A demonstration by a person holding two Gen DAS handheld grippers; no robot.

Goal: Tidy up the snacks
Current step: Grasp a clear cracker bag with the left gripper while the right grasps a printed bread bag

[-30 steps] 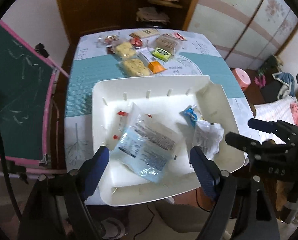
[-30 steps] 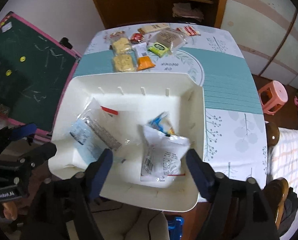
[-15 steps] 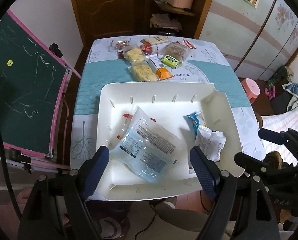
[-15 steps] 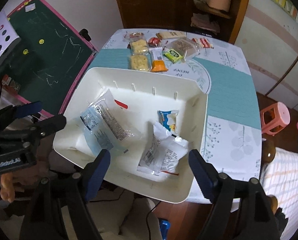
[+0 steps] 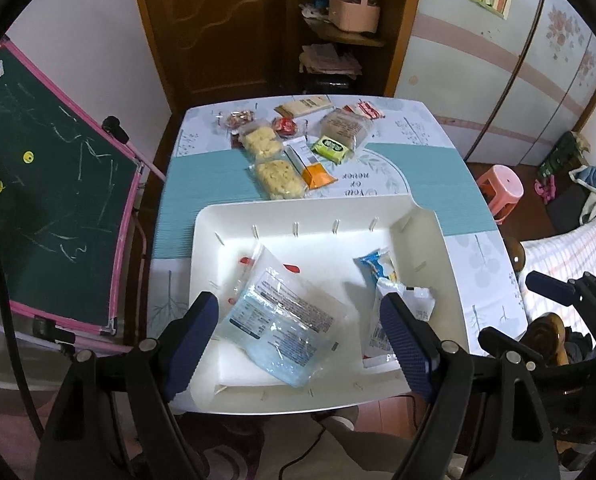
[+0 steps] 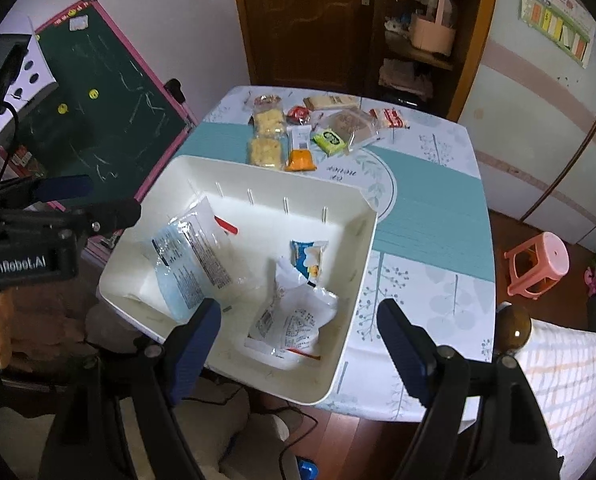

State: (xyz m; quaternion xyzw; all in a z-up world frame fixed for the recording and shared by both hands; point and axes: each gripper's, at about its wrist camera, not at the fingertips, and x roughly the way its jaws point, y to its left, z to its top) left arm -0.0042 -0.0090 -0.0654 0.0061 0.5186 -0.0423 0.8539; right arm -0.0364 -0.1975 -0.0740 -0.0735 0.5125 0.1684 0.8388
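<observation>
A white tray (image 5: 305,212) (image 6: 361,264) sits at the table's near edge. It holds a clear blue packet (image 5: 282,320) (image 6: 190,260), a white packet (image 5: 385,332) (image 6: 294,320) and a small blue snack (image 5: 377,264) (image 6: 307,258). Several snacks lie at the table's far side: cracker packs (image 5: 278,176) (image 6: 264,150), an orange packet (image 5: 317,172) (image 6: 299,160), a green packet (image 5: 329,148) (image 6: 329,140). My left gripper (image 5: 298,340) is open and empty, raised above the tray's near side. My right gripper (image 6: 298,344) is open and empty, raised too.
A green chalkboard with a pink frame (image 5: 58,200) (image 6: 110,108) stands left of the table. A pink stool (image 5: 501,192) (image 6: 537,264) is on the floor at the right. A dark wooden door and shelf (image 5: 329,24) are behind the table.
Both grippers have pulled up and back from the tray, so more of the table and room shows. The packets in the tray lie as before.
</observation>
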